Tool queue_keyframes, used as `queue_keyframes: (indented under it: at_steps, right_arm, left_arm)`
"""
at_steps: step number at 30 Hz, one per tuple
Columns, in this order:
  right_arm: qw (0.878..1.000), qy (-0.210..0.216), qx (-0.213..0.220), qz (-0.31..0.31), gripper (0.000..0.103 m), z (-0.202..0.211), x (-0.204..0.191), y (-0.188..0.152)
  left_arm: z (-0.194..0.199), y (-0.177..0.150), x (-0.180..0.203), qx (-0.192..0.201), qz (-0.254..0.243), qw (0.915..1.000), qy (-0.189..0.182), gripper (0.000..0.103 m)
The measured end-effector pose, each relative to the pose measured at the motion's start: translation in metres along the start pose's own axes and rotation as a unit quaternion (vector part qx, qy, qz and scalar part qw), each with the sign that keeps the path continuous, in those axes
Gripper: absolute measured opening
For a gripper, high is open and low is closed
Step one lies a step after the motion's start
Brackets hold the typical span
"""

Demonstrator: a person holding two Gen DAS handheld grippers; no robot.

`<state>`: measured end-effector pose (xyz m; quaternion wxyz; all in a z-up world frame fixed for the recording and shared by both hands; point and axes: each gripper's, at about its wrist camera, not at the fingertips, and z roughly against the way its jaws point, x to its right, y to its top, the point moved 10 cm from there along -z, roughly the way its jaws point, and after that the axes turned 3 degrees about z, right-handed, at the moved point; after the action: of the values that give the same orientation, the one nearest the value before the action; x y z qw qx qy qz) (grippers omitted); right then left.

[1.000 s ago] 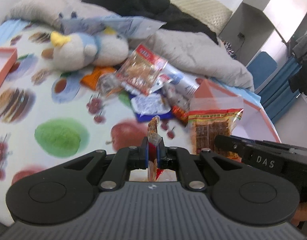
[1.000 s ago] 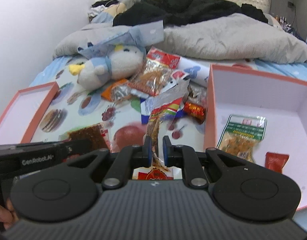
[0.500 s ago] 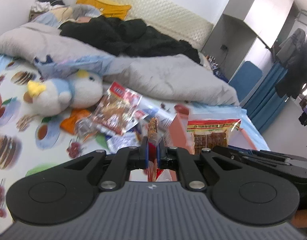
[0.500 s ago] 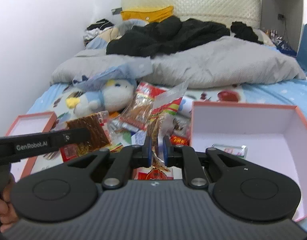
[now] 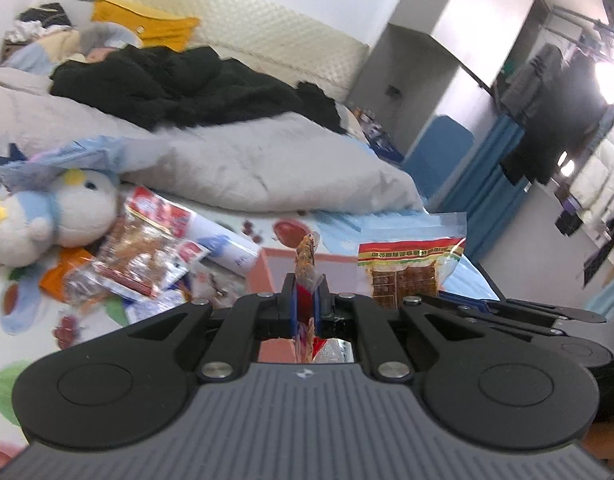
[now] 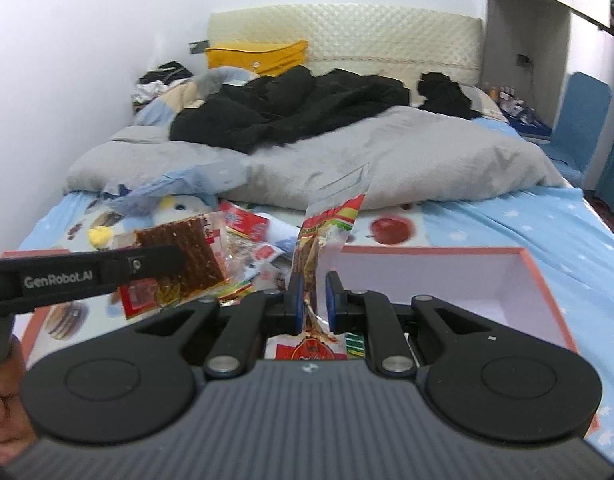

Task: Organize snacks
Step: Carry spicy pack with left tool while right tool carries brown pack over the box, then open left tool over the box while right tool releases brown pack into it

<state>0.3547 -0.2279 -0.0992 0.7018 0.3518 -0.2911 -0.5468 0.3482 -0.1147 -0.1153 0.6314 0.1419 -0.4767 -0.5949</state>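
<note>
Two snack packets (image 5: pixel 305 276) (image 6: pixel 315 264), each pinched between a gripper's fingers (image 5: pixel 293 300) (image 6: pixel 294 300).

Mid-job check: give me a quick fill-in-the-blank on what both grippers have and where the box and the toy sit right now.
1. Each gripper, left gripper and right gripper, is shut on a snack ____.
2. The pink-rimmed box lies on the ____.
3. The plush toy lies next to the loose snack pile, in front of the ____ blanket.
4. Over that blanket lies ____ clothing.

Missing words: packet; bed; grey; black
</note>
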Motion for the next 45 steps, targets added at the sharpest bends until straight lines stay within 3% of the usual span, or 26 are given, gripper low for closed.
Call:
queue_keyframes:
  at_steps: [7, 18, 27, 30, 32, 34, 45]
  right_arm:
    - [0.999, -0.018, -0.030, -0.024, 0.015, -0.015, 0.038, -0.030]
    - [0.995, -0.028, -0.072, -0.060, 0.015, -0.061, 0.084, -0.082]
    - [0.993, -0.020, -0.096, -0.072, 0.018, -0.087, 0.099, -0.112]
    - [0.992, -0.022, -0.101, -0.073, 0.018, -0.090, 0.100, -0.114]
    - [0.991, -0.018, -0.099, -0.082, 0.026, -0.090, 0.103, -0.114]
    - [0.992, -0.024, -0.090, -0.085, 0.052, -0.087, 0.106, -0.111]
    - [0.995, -0.011, -0.037, -0.089, 0.050, -0.040, 0.095, -0.078]
  left_arm:
    - [-0.035, -0.025, 0.023, -0.043, -0.009, 0.9989, -0.017, 0.009]
    - [-0.115, -0.071, 0.032, -0.128, -0.021, 0.9916, -0.001, 0.009]
    - [-0.151, -0.095, 0.034, -0.165, -0.037, 0.9855, 0.013, 0.010]
    - [-0.156, -0.099, 0.031, -0.176, -0.026, 0.9838, 0.018, 0.020]
    - [-0.157, -0.097, 0.030, -0.177, -0.016, 0.9839, 0.016, 0.035]
    - [-0.154, -0.092, 0.028, -0.167, -0.014, 0.9855, 0.022, 0.039]
    - [-0.108, -0.067, 0.047, -0.124, -0.042, 0.9914, 0.004, 0.040]
